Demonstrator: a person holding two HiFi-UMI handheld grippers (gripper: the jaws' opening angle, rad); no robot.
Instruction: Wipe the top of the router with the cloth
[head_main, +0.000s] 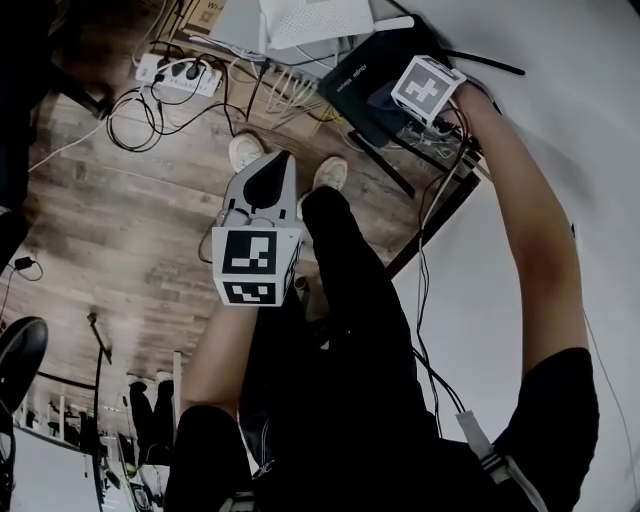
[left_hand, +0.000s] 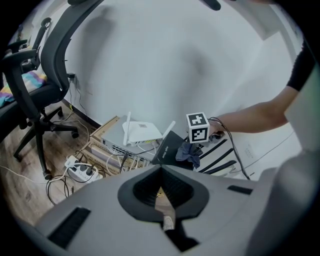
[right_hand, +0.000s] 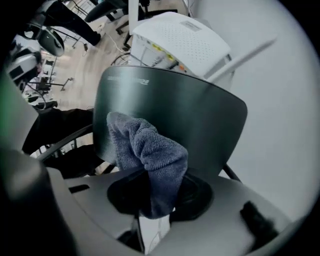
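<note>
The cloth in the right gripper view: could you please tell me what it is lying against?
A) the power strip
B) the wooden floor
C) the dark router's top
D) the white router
C: the grey cloth, clamped in the right gripper, lies on the top of the dark router, while the white router sits behind it, clear of the cloth.

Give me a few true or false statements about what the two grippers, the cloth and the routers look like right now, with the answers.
1. The right gripper grips the cloth. True.
2. The cloth rests on the white router. False: it rests on the black router; the white one sits behind it.
3. The left gripper holds a second cloth. False: its jaws are together with nothing between them.
4. A power strip lies on the wooden floor. True.
</note>
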